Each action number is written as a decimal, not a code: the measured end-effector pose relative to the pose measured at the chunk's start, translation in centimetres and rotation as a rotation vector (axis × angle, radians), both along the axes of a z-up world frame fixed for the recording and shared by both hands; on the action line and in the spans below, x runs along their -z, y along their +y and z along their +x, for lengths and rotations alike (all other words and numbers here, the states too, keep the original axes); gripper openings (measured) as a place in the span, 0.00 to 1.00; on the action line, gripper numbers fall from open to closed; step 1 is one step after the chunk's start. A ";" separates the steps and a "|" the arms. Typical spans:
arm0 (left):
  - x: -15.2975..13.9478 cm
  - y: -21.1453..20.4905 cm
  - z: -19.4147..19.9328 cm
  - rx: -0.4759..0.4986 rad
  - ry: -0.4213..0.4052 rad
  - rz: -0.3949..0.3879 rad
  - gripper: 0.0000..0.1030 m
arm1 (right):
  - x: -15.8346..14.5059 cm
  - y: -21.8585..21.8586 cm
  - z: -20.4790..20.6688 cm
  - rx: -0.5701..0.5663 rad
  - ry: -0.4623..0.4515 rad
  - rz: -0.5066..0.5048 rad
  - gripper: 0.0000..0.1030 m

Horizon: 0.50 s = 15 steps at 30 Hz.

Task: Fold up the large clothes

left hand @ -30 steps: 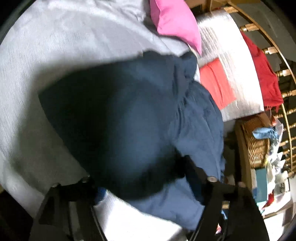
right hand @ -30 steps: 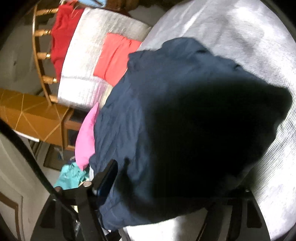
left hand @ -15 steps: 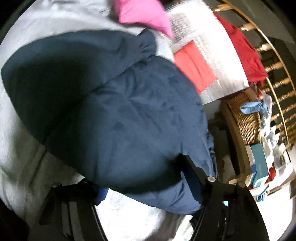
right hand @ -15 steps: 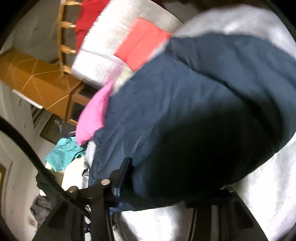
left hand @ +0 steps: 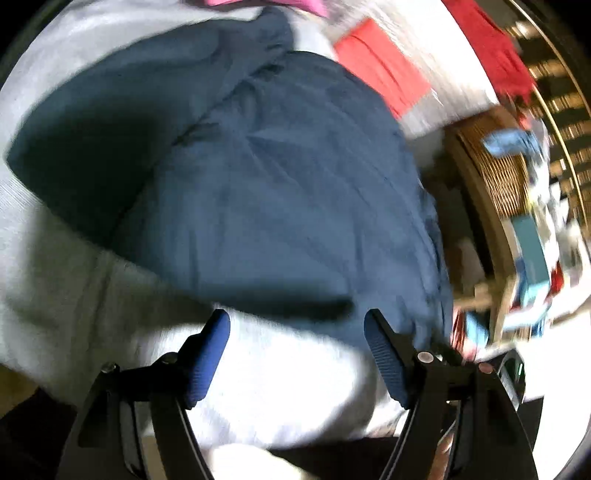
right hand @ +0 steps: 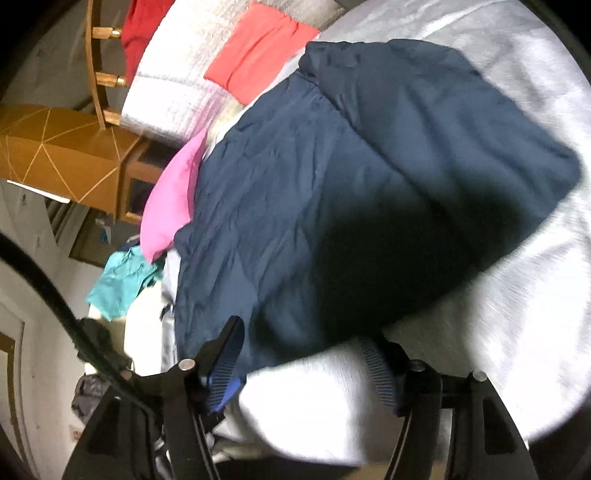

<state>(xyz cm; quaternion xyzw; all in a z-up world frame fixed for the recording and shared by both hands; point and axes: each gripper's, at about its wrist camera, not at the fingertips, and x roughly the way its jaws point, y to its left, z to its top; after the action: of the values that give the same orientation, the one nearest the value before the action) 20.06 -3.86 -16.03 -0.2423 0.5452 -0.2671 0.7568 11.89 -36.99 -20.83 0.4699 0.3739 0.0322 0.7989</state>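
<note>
Garment count: one large navy garment (left hand: 266,206), folded over on itself, lay spread on the grey bed sheet (left hand: 55,280) right ahead of both of your grippers. In the right wrist view the same navy garment (right hand: 369,192) covered the middle of the bed, its near hem just past the jaws.

Your left gripper (left hand: 297,354) had its two blue pads wide apart, nothing between them, only bare sheet; the navy hem sat just beyond the tips. Your right gripper (right hand: 306,365) had its jaws opening; the left pad touched or overlapped the garment's near corner, but I could not tell if cloth was still pinched, and the right pad sat clear over the sheet.

Other items: one pink cloth (right hand: 173,199) beside the garment's far edge, one coral-red folded piece (right hand: 258,48) on one white quilted blanket (right hand: 173,85), one darker red cloth (right hand: 144,33) draped near the wooden headboard rail (right hand: 96,74), one teal cloth (right hand: 118,284) off the bed's side.

Room: one wicker basket (left hand: 506,181) and cluttered boxes stood beside the bed in the left view, heavily blurred. One orange-brown wooden cabinet (right hand: 62,158) stood by the wall in the right view.
</note>
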 end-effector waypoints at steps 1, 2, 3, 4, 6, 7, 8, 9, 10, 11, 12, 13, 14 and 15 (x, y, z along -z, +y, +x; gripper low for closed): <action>-0.8 0.0 -0.9 0.032 -0.013 0.011 0.73 | -0.4 -0.4 -0.8 -0.016 -0.003 0.005 0.65; -1.6 -0.1 -1.4 0.054 -0.036 0.012 0.73 | -1.2 -0.6 -1.4 -0.039 -0.016 -0.002 0.65; -2.5 -0.2 -1.8 0.071 -0.076 0.012 0.73 | -1.8 -1.0 -2.1 -0.053 -0.032 -0.016 0.65; -3.9 -0.5 -2.0 0.076 -0.141 0.029 0.74 | -2.9 -1.1 -2.6 -0.063 -0.062 -0.051 0.65; -5.8 -1.4 -1.3 0.046 -0.236 0.090 0.77 | -4.7 -1.3 -2.7 -0.054 -0.100 -0.133 0.64; -6.2 -1.7 -0.8 0.032 -0.255 0.120 0.78 | -5.5 -1.4 -2.2 -0.047 -0.121 -0.176 0.61; -6.5 -2.4 0.1 0.011 -0.265 0.174 0.78 | -6.0 -1.2 -1.7 -0.047 -0.128 -0.203 0.54; -6.4 -3.0 0.9 -0.003 -0.264 0.226 0.78 | -6.2 -1.0 -0.7 -0.056 -0.120 -0.233 0.52; -6.0 -3.8 2.0 -0.007 -0.259 0.278 0.78 | -6.2 -0.9 0.1 -0.067 -0.113 -0.238 0.52; -5.0 -4.7 3.1 0.000 -0.237 0.334 0.78 | -5.7 -0.8 0.9 -0.082 -0.102 -0.235 0.48; -3.8 -4.7 3.5 0.011 -0.210 0.376 0.78 | -4.7 -0.6 1.9 -0.096 -0.069 -0.227 0.48; -2.8 -4.5 3.6 0.002 -0.195 0.398 0.78 | -3.2 -0.6 2.7 -0.116 -0.012 -0.216 0.47; -1.8 -5.0 3.9 0.022 -0.193 0.422 0.79 | -1.8 -0.3 3.6 -0.137 0.031 -0.204 0.47; -1.4 -5.4 3.7 0.034 -0.211 0.434 0.79 | -0.7 0.0 4.3 -0.155 0.054 -0.198 0.46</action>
<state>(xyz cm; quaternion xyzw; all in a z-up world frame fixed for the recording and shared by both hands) 23.77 -9.22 -14.61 -0.0357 0.5118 -0.1803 0.8392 16.14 -36.95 -20.15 0.3593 0.4318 0.0440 0.8261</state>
